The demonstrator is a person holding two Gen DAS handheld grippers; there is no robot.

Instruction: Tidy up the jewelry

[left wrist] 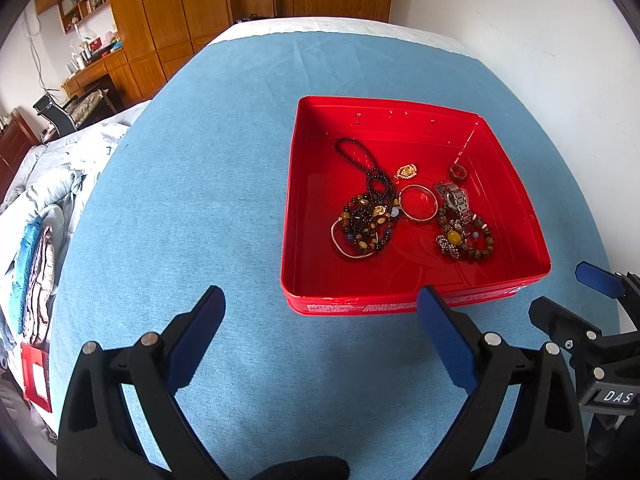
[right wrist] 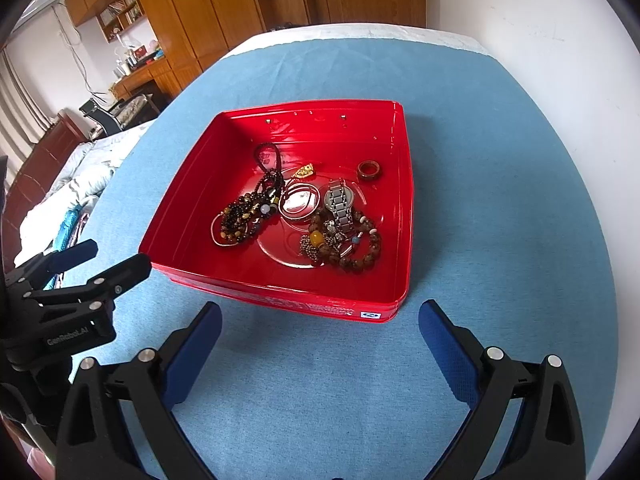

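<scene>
A: Our left gripper [left wrist: 320, 312] hangs with its jaws spread wide and nothing between them, just short of the near wall of the red tin [left wrist: 412, 300]. The right gripper [right wrist: 320, 324] is the same: jaws apart, empty, low over the blue cloth [right wrist: 320, 400].

B: And the jewelry?

A: All of it lies inside the tin, on the bed. We see none out on the cloth. So we judge the gathering done, or nearly; what is left, if anything, is sorting the heap, or a lid, and we see no lid.

B: What are we dealing with in there?

A: Two tangles. On the left, a dark beaded necklace [right wrist: 268, 176] loops back from a knot of mixed beads [right wrist: 244, 220], amber, black and pale, with a thin silver bangle [left wrist: 348, 248] under it. On the right, a metal-link watch [right wrist: 340, 204] lies across a brown bead bracelet [right wrist: 366, 256] and a rough sparkly charm. Between them sits a plain round bangle [left wrist: 418, 203]. Behind it, a small gold pendant [left wrist: 407, 171] and a reddish-brown ring [right wrist: 368, 170], each lying apart.

B: Textures?

A: The tin is glossy and smooth, with straight walls and rounded corners; hard things would likely slide on it. The cloth is soft and matte. We judge the strands would drag each other if we lift one.
</scene>
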